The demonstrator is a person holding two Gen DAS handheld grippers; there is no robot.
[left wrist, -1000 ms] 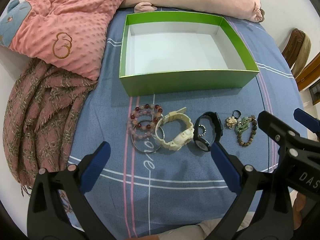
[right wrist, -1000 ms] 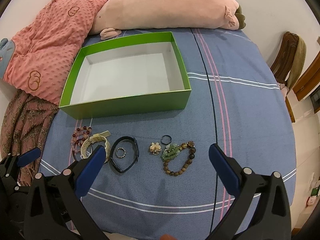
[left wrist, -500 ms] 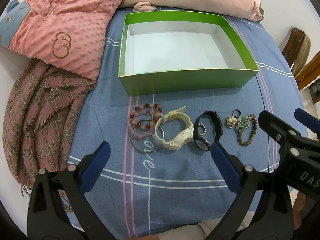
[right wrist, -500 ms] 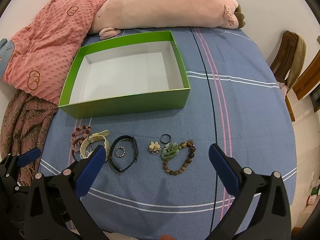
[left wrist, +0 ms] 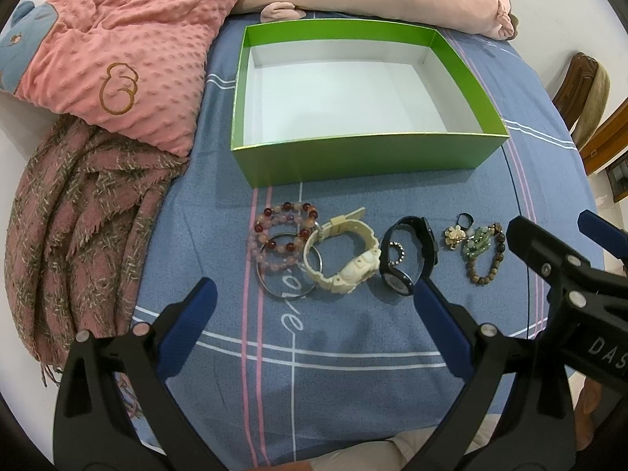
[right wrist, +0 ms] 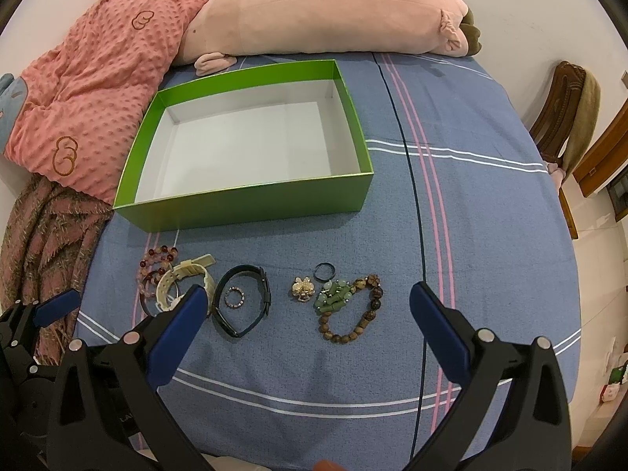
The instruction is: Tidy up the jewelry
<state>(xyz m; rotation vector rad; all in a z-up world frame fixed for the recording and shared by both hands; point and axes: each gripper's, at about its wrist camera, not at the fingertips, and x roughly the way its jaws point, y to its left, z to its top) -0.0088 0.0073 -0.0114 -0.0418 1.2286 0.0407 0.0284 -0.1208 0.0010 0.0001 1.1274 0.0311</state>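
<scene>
Basically little differs vs 1 s ago: the left wrist view sits a touch closer to the jewelry, w/ the green box (left wrist: 365,157) a bit higher in frame, and the right wrist view has the row a shade higher too; nothing on the bed has moved. Left gripper (left wrist: 314,306) hovers above the blue striped bedsheet (left wrist: 353,373), fingers spread wide apart, holding nothing; right gripper (right wrist: 308,306) likewise wide apart and empty, blue pads on black plastic arms. Jewelry lies in 1 row on the sheet just in front of the box, none inside it. From the left: 2 round-bead bracelets (left wrist: 284,235) in red and pale pink, glossy, overlapping a thin metal bangle (left wrist: 288,278); touching that, a chunky cream plastic watch (left wrist: 349,259) w/ ribbed strap; next a black watch (left wrist: 412,255), smooth band looped into an oval, w/ a small studded ring (right wrist: 234,298) lying inside the loop. Further right, apart from the watches: a small gold flower brooch (right wrist: 302,289), a thin dark ring (right wrist: 324,272) just behind it, then a green stone cluster (right wrist: 333,297) resting on a brown wooden-bead bracelet (right wrist: 353,322). Box is rectangular cardboard, shiny green outside, matte white inside. Behind it a long pink plush pillow (right wrist: 333,11); at left a dotted coral blanket (left wrist: 117,59) w/ raised bumps, and a woven fringed scarf (left wrist: 70,227).
</scene>
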